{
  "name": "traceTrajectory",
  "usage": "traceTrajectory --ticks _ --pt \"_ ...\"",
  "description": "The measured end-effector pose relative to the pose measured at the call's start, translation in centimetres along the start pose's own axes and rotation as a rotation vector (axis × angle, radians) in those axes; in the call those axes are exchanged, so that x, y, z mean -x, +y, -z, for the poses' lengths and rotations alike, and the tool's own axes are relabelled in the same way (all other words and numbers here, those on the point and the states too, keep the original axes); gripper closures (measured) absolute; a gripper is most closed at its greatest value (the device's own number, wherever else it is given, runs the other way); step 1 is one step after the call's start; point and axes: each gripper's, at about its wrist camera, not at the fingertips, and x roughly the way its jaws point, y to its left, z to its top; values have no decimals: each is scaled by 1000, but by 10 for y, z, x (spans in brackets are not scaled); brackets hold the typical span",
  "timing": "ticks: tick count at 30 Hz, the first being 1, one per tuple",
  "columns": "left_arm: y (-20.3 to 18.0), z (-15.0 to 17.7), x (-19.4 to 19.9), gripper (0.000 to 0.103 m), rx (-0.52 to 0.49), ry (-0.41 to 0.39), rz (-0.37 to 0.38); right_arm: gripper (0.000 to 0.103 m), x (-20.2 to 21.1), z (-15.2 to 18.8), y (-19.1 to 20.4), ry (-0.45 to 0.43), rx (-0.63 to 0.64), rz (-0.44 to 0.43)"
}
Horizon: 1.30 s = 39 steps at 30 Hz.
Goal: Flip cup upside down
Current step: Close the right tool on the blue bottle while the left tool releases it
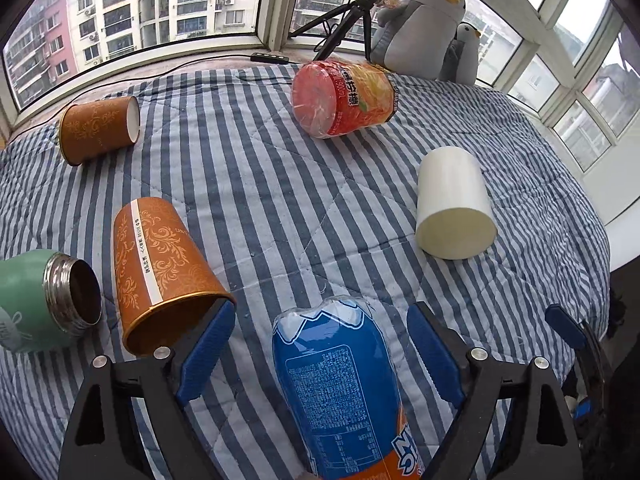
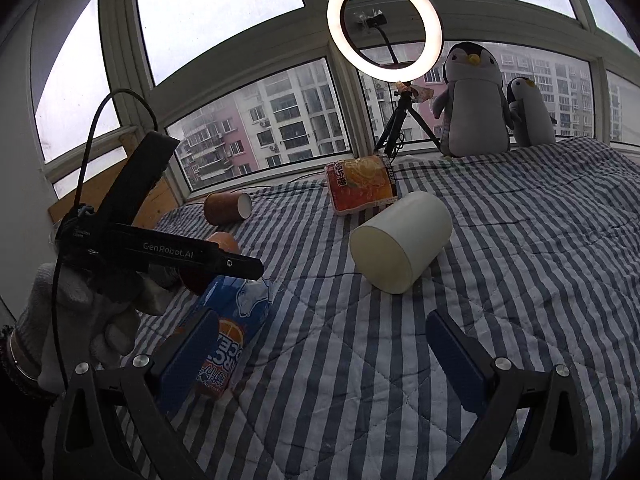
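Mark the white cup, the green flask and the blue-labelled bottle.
white cup [image 2: 404, 242]: right wrist view, on its side wall.
green flask [image 1: 24, 296]: left wrist view, on its green body.
blue-labelled bottle [image 1: 336, 376]: left wrist view, on its label.

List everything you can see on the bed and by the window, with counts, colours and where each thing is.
Paper cups: two, orange-brown patterned, on their sides, left.
White cup: one, on its side, right.
Flask: one, green, open, far left.
Blue bottle: one, between the left jaws.
Red-orange bottle: one, lying far centre.
Quilt: one, blue-white striped.
Penguin toys: two, grey, windowsill.
Ring light: one, on tripod.
Left gripper: open.
Right gripper: open.
Gloved hand: one, white.
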Motion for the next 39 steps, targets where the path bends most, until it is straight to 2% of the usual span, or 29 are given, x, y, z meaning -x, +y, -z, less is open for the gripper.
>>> traceTrajectory --ticks 5,13,15,20,26,28,32,36,38,39 --pt "16 18 34 13 33 -66 80 1 -28 -9 3 112 -47 -57" --pt "40 60 58 13 49 -83 143 1 -73 -18 12 306 -160 -165" --pt "47 72 59 13 53 -94 126 1 -84 -19 17 345 -168 -175" --pt "69 104 81 13 30 -220 29 1 -111 -19 21 437 -208 -194" --pt "97 131 110 13 56 -429 -11 1 -132 -18 29 483 -235 -208" --pt "101 135 114 13 54 -460 -14 1 -139 -17 34 491 -229 -203" --pt "104 135 113 13 46 -463 -27 3 -143 -14 43 491 -196 -176" --pt "95 136 102 13 23 -429 -49 12 -143 -11 50 489 -155 -155" --pt "91 138 99 13 17 -414 -45 20 -142 -11 52 485 -145 -153" --pt "91 138 98 13 18 -408 -39 27 -141 -12 54 481 -141 -158"
